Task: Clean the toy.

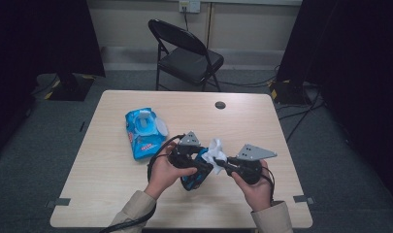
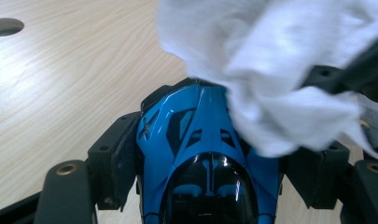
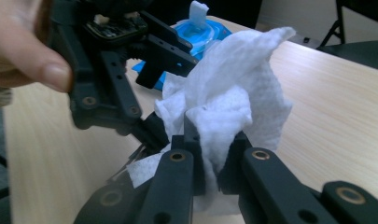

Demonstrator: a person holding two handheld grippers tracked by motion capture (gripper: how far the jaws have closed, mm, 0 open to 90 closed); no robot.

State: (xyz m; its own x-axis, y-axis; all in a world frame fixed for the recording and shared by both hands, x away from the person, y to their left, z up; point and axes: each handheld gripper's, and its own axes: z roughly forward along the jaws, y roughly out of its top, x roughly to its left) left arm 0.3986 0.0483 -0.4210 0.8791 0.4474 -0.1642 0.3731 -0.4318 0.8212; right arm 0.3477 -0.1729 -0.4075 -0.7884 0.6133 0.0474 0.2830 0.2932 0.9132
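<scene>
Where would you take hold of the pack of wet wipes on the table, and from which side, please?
Grip the wipes pack across its narrow width at the lower, flat half, coming straight down from above. It lies flat and apart from other things, with its long sides free; the open flap and the wipe poking out take up the upper half, so a tool there might catch them.

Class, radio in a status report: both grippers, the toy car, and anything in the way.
Left gripper shut on blue toy car. Right gripper shut on white wipe, against the car. Wipe pack on table, off to the side.
</scene>
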